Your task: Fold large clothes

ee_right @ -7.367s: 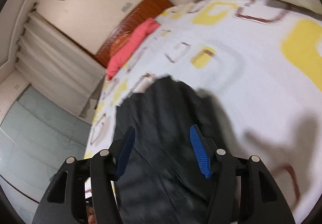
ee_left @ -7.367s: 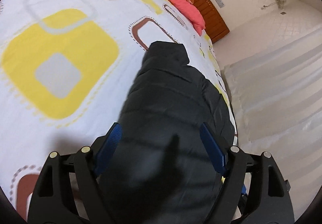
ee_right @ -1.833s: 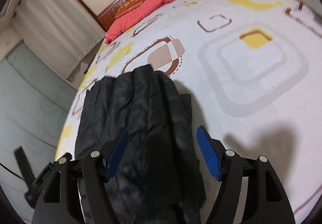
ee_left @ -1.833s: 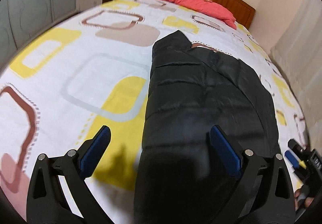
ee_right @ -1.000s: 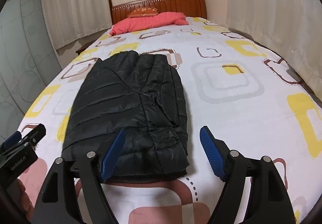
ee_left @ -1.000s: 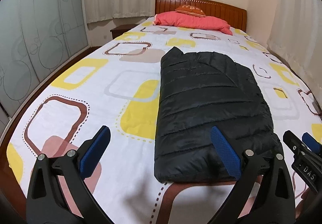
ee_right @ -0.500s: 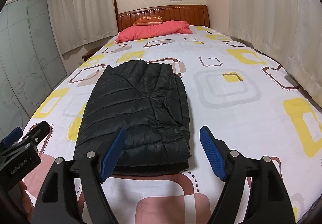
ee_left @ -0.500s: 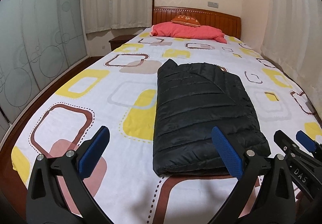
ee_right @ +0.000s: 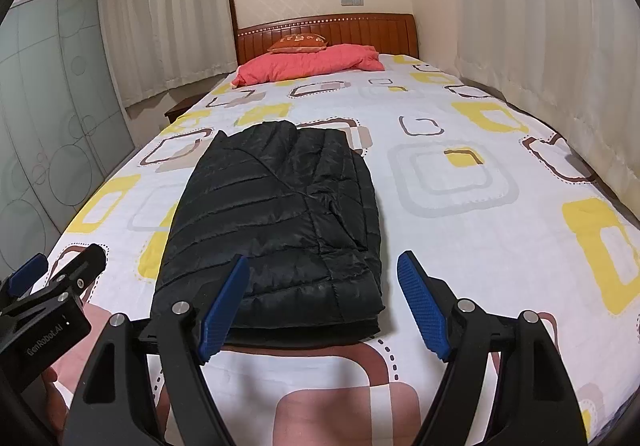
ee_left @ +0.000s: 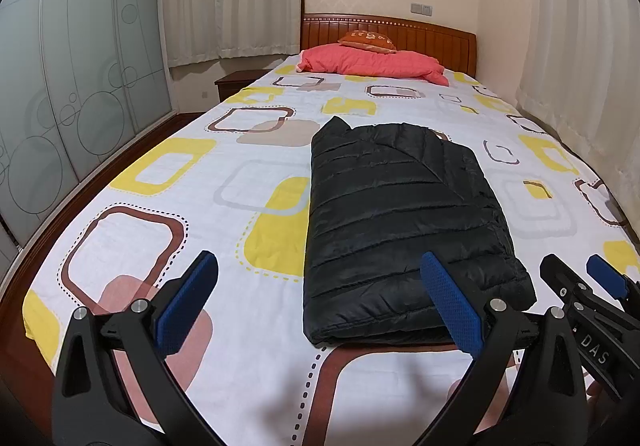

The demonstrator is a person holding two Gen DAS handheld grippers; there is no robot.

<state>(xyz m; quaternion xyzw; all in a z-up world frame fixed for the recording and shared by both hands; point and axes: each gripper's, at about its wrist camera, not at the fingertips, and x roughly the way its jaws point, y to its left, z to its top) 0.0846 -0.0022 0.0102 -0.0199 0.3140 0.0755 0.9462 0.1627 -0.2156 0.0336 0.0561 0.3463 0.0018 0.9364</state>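
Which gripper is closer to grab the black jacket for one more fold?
Probably the right gripper: the folded jacket's near edge sits between its open fingers. The left gripper is open too, but it frames mostly the bedsheet, with the jacket off to one side.

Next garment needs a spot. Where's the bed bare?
Bare sheet lies on both sides of the folded black jacket, and between it and the pink pillow. Widest patch: between jacket and curtain. Crowded only at the foot edge, near the open left gripper and right gripper.
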